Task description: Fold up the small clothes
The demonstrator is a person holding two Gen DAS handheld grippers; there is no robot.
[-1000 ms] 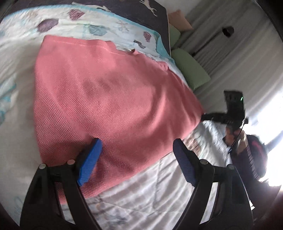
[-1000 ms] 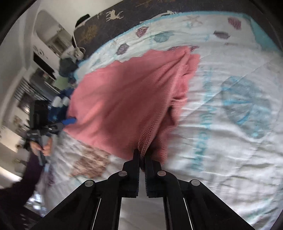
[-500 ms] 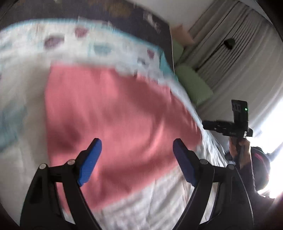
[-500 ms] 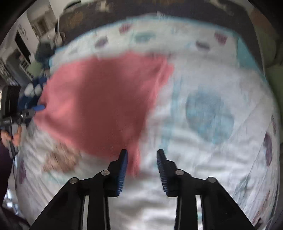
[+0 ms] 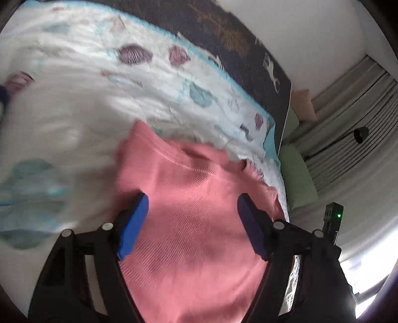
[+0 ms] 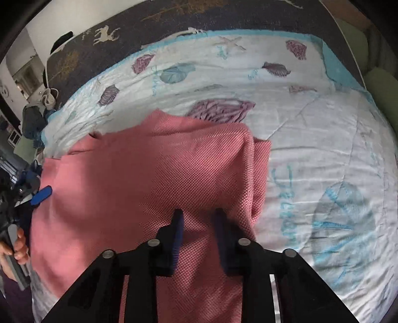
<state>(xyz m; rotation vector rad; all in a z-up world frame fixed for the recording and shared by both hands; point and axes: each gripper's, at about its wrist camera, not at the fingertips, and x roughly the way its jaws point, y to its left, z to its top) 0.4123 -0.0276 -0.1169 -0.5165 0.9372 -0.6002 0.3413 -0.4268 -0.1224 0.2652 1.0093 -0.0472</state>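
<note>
Shell-print quilt (image 6: 311, 129), dark blanket (image 6: 174, 22), green pillow (image 5: 298, 179)

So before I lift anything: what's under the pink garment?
The pink garment lies on the white seashell-print quilt. Whatever sits beneath its middle is covered and can't be seen.

You are working over a bed spread with a white quilt (image 6: 323, 139) printed with purple and teal shells and edged in light blue. Beyond it lies a dark blanket (image 6: 104, 47) with pale deer figures. Green pillows (image 5: 298, 181) sit at the bed's corner, with a peach cushion (image 5: 303, 104) behind. Grey pleated curtains (image 5: 353, 129) hang beside a plain white wall (image 5: 311, 32), and strong daylight floods in at your lower right.
</note>
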